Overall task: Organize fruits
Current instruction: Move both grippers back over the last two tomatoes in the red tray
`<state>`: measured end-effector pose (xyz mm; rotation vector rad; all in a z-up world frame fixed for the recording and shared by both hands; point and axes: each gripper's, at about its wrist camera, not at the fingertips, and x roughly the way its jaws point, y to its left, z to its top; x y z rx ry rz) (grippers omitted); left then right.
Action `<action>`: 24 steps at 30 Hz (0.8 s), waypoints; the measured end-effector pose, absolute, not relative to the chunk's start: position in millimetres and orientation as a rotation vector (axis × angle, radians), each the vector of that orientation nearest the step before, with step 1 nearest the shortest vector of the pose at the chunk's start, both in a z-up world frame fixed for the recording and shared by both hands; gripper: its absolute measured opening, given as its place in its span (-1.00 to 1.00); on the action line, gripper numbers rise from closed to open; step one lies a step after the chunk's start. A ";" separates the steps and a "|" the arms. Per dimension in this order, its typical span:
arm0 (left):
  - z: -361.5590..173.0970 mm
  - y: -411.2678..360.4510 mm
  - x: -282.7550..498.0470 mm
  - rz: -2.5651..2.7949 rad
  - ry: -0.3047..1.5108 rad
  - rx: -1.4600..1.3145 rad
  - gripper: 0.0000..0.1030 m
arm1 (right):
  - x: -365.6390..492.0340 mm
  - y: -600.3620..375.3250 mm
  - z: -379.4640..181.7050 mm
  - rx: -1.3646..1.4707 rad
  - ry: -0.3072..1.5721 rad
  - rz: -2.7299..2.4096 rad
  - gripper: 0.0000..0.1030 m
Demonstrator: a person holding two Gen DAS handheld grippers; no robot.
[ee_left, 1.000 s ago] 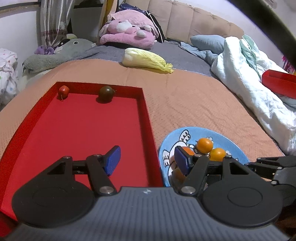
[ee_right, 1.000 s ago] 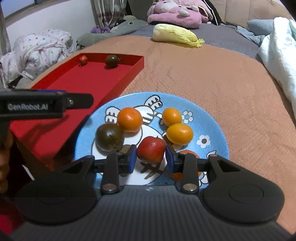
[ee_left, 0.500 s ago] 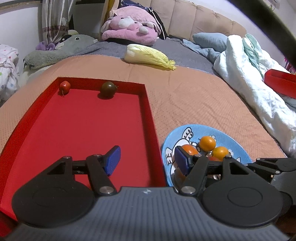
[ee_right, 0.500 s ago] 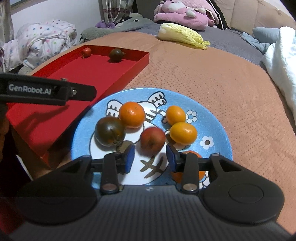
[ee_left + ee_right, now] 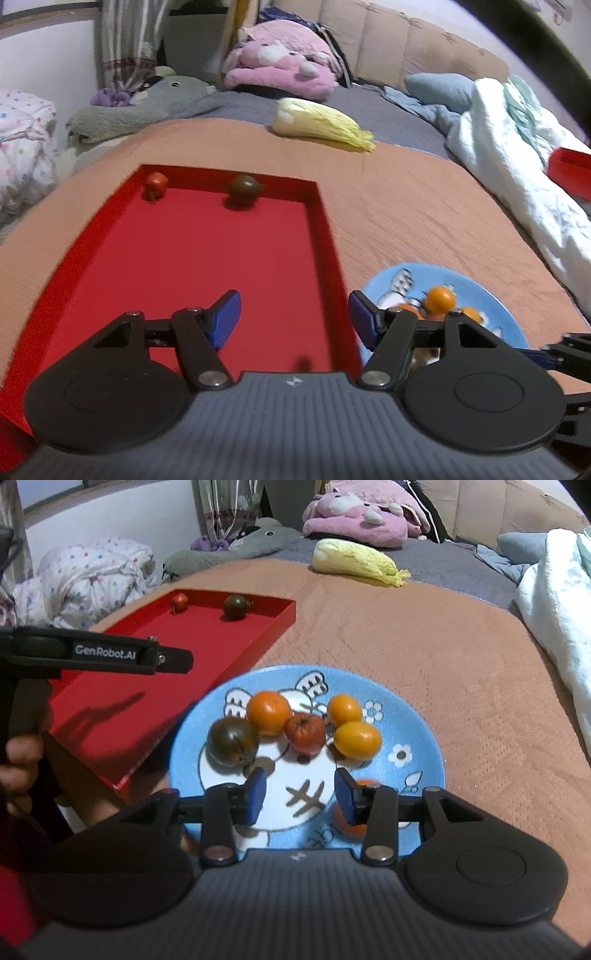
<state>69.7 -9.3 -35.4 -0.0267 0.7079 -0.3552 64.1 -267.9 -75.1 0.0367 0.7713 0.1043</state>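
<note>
A blue cartoon plate (image 5: 417,716) holds a dark tomato (image 5: 232,741), an orange (image 5: 268,712), a red tomato (image 5: 306,732), two small yellow-orange fruits (image 5: 357,739) and another orange fruit behind my right finger. My right gripper (image 5: 298,796) is open and empty above the plate's near side, short of the red tomato. A red tray (image 5: 207,258) holds a small red fruit (image 5: 156,181) and a dark tomato (image 5: 243,188) at its far edge. My left gripper (image 5: 293,319) is open and empty over the tray's near right edge. The plate (image 5: 491,306) shows at its right.
Everything lies on an orange-brown bedspread (image 5: 424,635). A napa cabbage (image 5: 356,563) lies beyond it, with plush toys (image 5: 362,515) at the headboard. A white duvet (image 5: 557,602) is bunched at the right. A second red box (image 5: 570,171) sits at the far right.
My right gripper let go of the red tomato, opened and drew back; the tomato now rests among the other fruits. My left gripper drew back slightly and stayed open.
</note>
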 end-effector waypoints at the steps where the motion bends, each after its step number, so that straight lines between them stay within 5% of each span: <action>1: -35.2 -5.7 71.6 -0.341 0.710 -0.031 0.35 | 64.8 -267.2 -73.1 0.039 0.766 0.107 -0.15; 24: -24.7 51.3 103.1 -0.157 0.718 -0.035 0.35 | 94.6 -221.0 -50.5 0.032 0.720 0.208 -0.15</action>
